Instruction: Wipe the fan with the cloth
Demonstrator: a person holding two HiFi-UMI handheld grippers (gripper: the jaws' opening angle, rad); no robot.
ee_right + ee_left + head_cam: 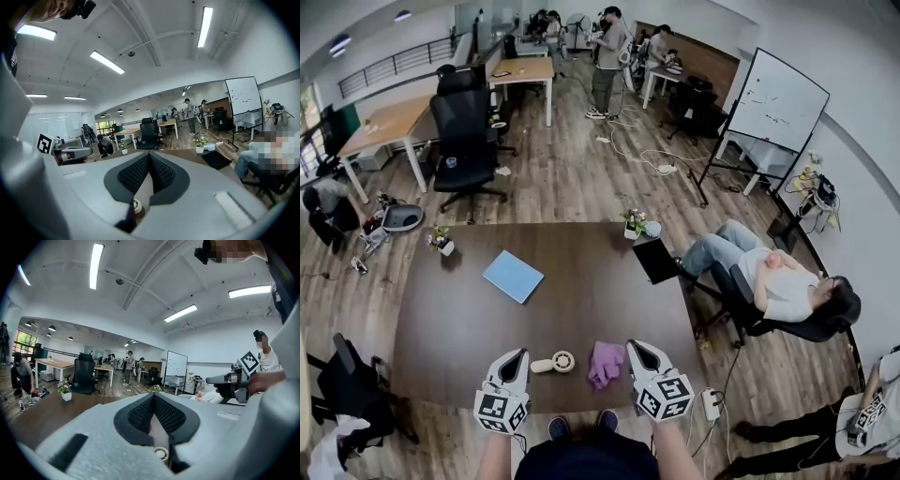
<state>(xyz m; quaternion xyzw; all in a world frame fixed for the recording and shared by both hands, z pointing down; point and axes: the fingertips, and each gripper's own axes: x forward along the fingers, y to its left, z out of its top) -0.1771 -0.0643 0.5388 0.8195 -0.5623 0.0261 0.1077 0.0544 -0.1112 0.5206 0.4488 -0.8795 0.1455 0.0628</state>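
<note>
The left gripper (pixel 517 356) hovers over the near edge of a dark table (pixel 459 323), jaws clenched together on nothing; just to its right lies a small white fan (pixel 554 363); a purple cloth (pixel 605 364) lies between the fan and the right gripper (pixel 636 347), likewise clenched and empty

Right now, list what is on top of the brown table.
On the table: a white fan beside a purple cloth, a blue notebook, a flower pot at its left edge, a second flower pot at its far edge, a black pad. Anything beneath the cloth is covered.
</note>
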